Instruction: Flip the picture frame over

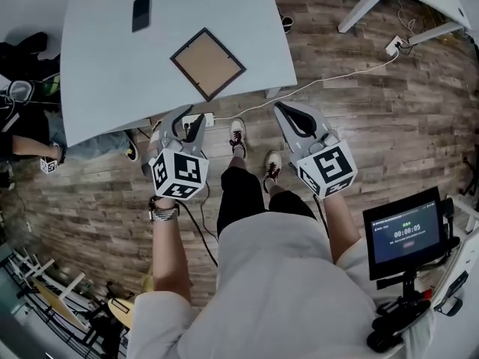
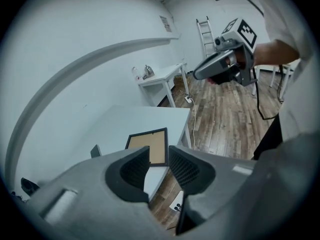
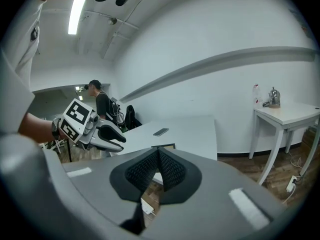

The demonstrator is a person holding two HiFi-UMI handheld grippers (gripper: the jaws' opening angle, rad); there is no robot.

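The picture frame lies flat on the pale grey table near its front edge, brown backing up, black rim around it. Both grippers hang over the floor in front of the table, short of the frame. My left gripper points down at the table edge, jaws open and empty; in the left gripper view the frame shows past the gap of that gripper. My right gripper sits to the frame's right, its pads meeting at the tip with nothing between them. Only a sliver of the frame shows there.
A dark phone lies on the table's far left part. A white cable runs across the wood floor to a socket block. A white side table stands by the wall. A monitor on a stand is at my right.
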